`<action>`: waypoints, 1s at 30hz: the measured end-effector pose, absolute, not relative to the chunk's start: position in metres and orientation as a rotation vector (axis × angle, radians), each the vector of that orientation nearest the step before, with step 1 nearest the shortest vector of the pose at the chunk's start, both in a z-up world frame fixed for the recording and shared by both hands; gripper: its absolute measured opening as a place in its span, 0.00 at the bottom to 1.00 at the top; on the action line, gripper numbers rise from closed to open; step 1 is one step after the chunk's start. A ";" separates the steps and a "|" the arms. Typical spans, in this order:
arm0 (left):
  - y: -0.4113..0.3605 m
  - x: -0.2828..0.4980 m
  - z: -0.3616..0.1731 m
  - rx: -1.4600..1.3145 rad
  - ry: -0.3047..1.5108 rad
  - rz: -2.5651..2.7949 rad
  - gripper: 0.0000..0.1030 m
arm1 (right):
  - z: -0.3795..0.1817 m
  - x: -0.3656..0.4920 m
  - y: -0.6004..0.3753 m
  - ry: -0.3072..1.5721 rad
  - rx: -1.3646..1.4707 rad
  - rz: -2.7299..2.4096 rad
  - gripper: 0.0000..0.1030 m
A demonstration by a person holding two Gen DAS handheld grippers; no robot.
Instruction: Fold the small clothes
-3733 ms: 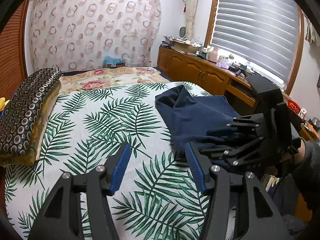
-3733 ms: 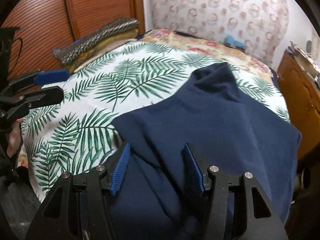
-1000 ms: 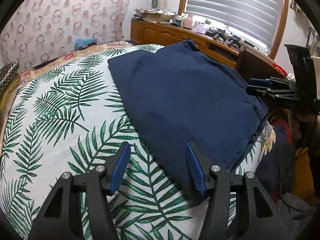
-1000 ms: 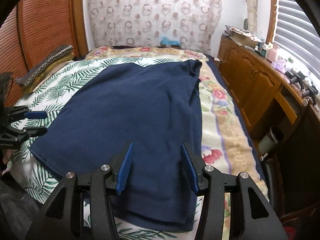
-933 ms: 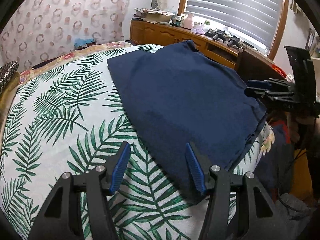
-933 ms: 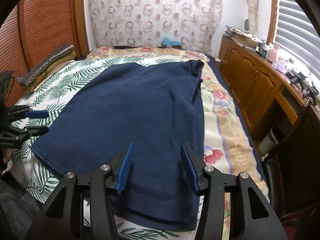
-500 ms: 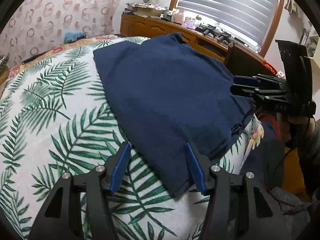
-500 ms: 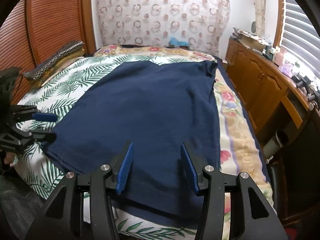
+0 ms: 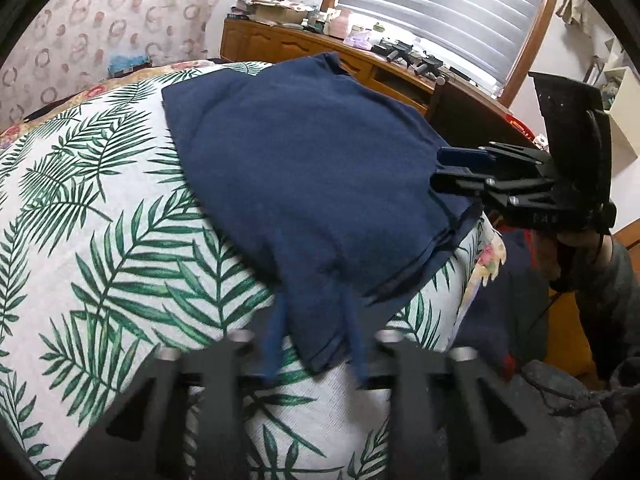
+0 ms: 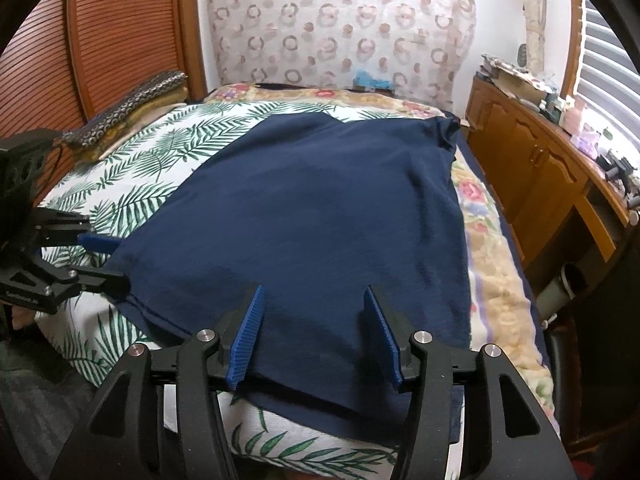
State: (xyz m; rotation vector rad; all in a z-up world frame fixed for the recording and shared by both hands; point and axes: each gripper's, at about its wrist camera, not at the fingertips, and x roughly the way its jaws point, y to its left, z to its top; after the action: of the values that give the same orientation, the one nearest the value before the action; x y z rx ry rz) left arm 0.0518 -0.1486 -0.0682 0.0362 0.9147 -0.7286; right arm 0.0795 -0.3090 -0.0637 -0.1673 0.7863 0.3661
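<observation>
A palm-leaf bedspread [image 10: 132, 184] covered the bed, and a navy garment [image 10: 320, 216] lay spread flat across it. The left gripper [image 9: 314, 340] had just been closing, its blurred jaws narrowing around the garment's near-left corner. The right gripper [image 10: 316, 340] had been opening, its jaws apart over the near hem.

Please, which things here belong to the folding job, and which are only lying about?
Job: navy garment; left gripper, closing on its near corner; right gripper, open over the hem.

Lying about: pillow; cabinet clutter; blinds.
</observation>
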 end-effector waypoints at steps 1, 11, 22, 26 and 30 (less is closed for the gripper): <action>-0.150 0.053 -0.064 0.043 0.901 -0.727 0.05 | -0.064 0.079 -0.308 0.789 -0.166 0.373 0.57; -0.157 0.083 0.005 0.007 0.736 -0.730 0.03 | -0.055 0.070 -0.298 0.770 -0.172 0.427 0.64; -0.163 0.121 0.008 -0.004 0.725 -0.691 0.03 | -0.064 0.071 -0.299 0.809 -0.190 0.444 0.66; -0.163 0.127 0.005 -0.013 0.736 -0.682 0.03 | -0.072 0.075 -0.303 0.827 -0.208 0.426 0.67; -0.162 0.130 -0.001 -0.014 0.743 -0.673 0.03 | -0.080 0.078 -0.308 0.849 -0.240 0.420 0.67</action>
State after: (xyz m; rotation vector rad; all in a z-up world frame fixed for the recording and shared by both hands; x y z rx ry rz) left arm 0.1298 -0.1621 -0.0010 -0.0138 0.7430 -0.6727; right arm 0.0783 -0.3077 -0.0804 -0.2402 0.8488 0.4195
